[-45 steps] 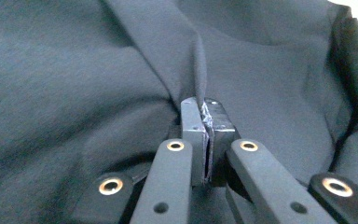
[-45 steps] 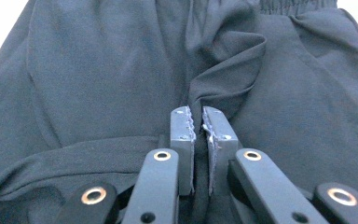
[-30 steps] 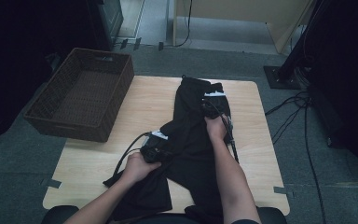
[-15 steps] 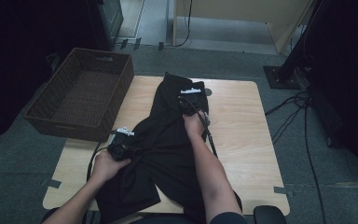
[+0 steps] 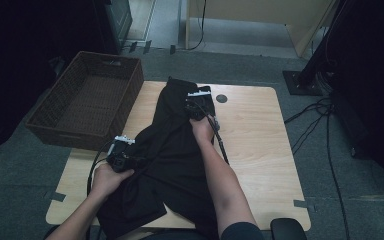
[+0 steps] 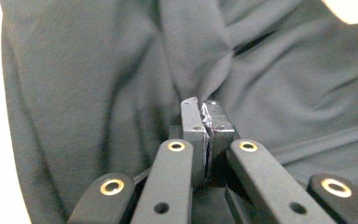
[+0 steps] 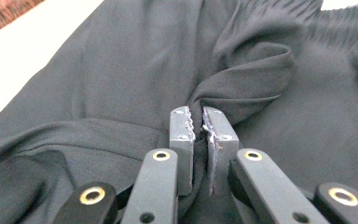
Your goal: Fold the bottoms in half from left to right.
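A black garment (image 5: 172, 150) lies spread across the wooden table (image 5: 260, 145), running from the far middle to the near left edge. My left gripper (image 5: 121, 156) is at the garment's left side, near the table's left edge, and is shut on a pinch of the black cloth (image 6: 121, 74), as the left gripper view (image 6: 204, 108) shows. My right gripper (image 5: 198, 105) is at the garment's far end and is shut on a raised fold of the same cloth (image 7: 307, 116), with the fold pulled between its pads (image 7: 196, 116).
A dark woven basket (image 5: 87, 107) stands at the table's far left corner, partly off the edge. A round dark hole or disc (image 5: 222, 98) marks the tabletop near the far edge. Bare wood lies to the right. Cables (image 5: 325, 130) run over the floor at right.
Both grippers have moved left with the cloth over the last second. The left hand slid toward the table's left edge; the right hand moved left and farther away, stretching the garment.
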### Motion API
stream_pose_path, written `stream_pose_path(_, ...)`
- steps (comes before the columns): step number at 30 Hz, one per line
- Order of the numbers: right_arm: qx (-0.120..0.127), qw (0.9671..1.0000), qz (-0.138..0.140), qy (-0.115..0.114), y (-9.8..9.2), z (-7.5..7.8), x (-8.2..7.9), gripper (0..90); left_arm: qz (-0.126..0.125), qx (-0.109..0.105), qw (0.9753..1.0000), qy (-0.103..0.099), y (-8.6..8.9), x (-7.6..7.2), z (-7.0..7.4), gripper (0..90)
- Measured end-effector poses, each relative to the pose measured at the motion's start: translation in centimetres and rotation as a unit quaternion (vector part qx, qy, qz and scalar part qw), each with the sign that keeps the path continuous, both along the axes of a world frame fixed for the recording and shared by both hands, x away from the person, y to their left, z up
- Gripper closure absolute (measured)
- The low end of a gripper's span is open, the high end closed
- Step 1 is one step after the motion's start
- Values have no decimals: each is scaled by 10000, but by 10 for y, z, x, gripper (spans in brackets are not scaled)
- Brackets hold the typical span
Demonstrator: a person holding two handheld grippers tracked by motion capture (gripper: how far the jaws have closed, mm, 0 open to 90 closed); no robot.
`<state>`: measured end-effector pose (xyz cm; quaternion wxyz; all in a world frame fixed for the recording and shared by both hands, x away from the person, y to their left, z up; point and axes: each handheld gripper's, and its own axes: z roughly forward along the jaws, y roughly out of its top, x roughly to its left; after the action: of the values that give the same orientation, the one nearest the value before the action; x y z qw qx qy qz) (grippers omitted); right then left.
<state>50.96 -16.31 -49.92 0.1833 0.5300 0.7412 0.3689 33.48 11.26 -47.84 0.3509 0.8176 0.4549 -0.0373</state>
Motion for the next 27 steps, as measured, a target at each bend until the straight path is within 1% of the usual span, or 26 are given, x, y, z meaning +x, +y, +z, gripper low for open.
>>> stream_pose_path(2,92,9999,13,-103,-4,10,1,834,-103,-116,9998,-115,-6,-4,13,900)
stream_pose_path(3,106,9997,25,-213,-6,16,1,835,-159,-205,9995,-182,-9,-6,20,900)
stream_pose_path(7,165,9985,93,-509,-15,44,1,835,-428,-407,9973,-442,-29,-14,45,900)
stream_pose_path(8,159,9981,88,-591,-18,50,0,835,-494,-456,9966,-482,-35,-16,50,900)
stream_pose_path(10,186,9975,33,-682,-26,60,0,835,-619,-574,9949,-544,-46,-20,59,900)
stream_pose_path(13,212,9965,-107,-796,-40,67,-3,831,-779,-695,9925,-628,-63,-24,68,900)
stream_pose_path(14,184,9963,-172,-820,-45,67,-3,828,-807,-750,9918,-643,-68,-24,69,900)
stream_pose_path(15,105,9965,-238,-796,-50,64,-2,816,-875,-798,9909,-634,-74,-24,70,900)
stream_pose_path(17,-44,9975,-408,-575,-59,53,0,760,-972,-834,9900,-586,-87,-23,68,900)
stream_pose_path(18,-66,9978,-466,-461,-62,46,1,707,-1000,-850,9899,-534,-94,-23,66,900)
stream_pose_path(20,-2,9987,-491,-127,-69,31,1,680,-1091,-817,9896,-454,-106,-20,58,900)
stream_pose_path(21,18,9987,-503,-46,-71,26,0,660,-1111,-830,9896,-392,-112,-20,55,900)
stream_pose_path(24,57,9987,-509,11,-77,15,-6,617,-1221,-799,9888,-299,-128,-19,47,900)
stream_pose_path(25,80,9988,-492,29,-78,14,-8,605,-1223,-802,9889,-277,-133,-19,45,900)
stream_pose_path(26,105,9988,-482,60,-80,14,-9,600,-1287,-762,9884,-263,-137,-19,43,900)
stream_pose_path(27,103,9988,-467,45,-80,15,-11,588,-1302,-729,9885,-256,-141,-20,41,900)
